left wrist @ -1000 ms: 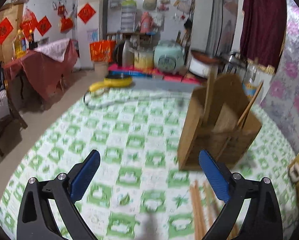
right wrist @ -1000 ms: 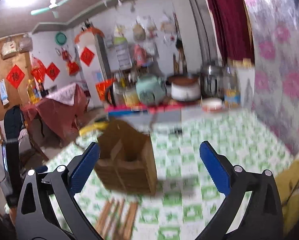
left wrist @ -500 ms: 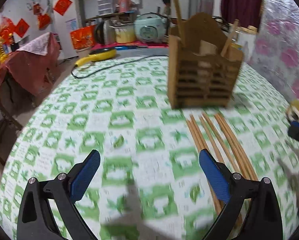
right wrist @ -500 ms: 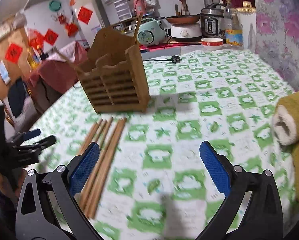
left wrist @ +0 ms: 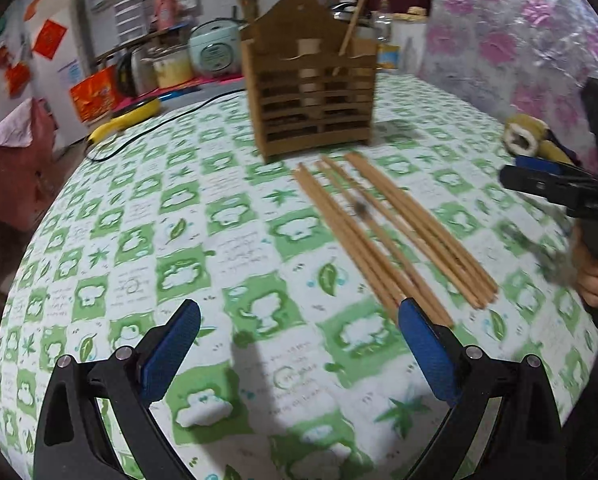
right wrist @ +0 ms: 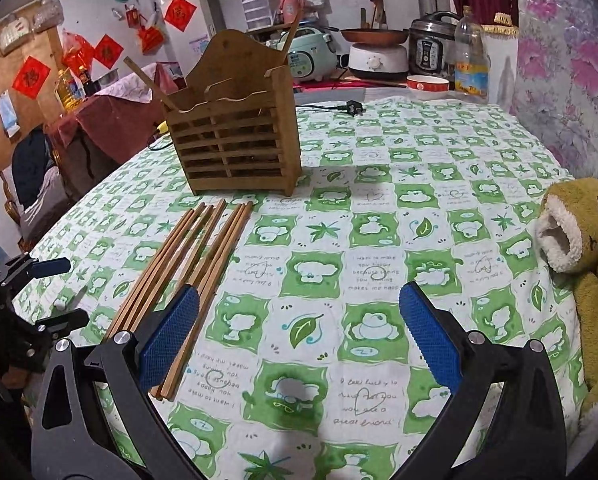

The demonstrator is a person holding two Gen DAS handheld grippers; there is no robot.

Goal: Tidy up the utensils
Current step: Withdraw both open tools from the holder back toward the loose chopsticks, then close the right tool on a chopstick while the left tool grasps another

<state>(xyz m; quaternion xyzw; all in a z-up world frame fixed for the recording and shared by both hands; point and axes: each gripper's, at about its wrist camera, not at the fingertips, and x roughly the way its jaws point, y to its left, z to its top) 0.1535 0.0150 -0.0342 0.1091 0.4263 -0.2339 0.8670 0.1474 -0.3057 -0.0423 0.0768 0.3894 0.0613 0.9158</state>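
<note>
**Chopsticks mostly on the worktop, both claws empty**

Progress: early, by my read. The wooden holder (right wrist: 235, 128) stands upright toward the far edge of the worktop (right wrist: 419, 184). A few sticks already lean out of its top: two are clear in the right wrist view, and the left wrist view shows one more at the back, blurred. Can't tell which compartments they sit in.

Left to do: the loose chopsticks (left wrist: 391, 232) lie flat on the green-checked cloth just in front of the holder, fanned in two rough bundles. Their far tips sit close to the holder's base; their near ends run toward your edge of the worktop. Exact count is unclear, since several overlap. Each one needs lifting, standing up and dropping into the holder.

Claws:
- Left claw (left wrist: 299, 354): jaws spread wide, nothing between them. Its right finger (left wrist: 427, 354) sits over the near ends of one bundle; contact isn't clear from this angle.
- Right claw (right wrist: 299, 338): also wide open and empty. Its left finger (right wrist: 169, 338) overlaps the near ends of the nearest sticks in view; can't tell whether it's touching or just above.

You're approaching the pile from both sides, with the sticks between the two claws. Thin round sticks lying tight together will be hard to single out, so pinch near an end where one sits apart.

Stuffed toy (right wrist: 583, 264) is at the right edge, well apart from the work. Power cable (right wrist: 331, 108) lies behind the holder, out of the way.
</note>
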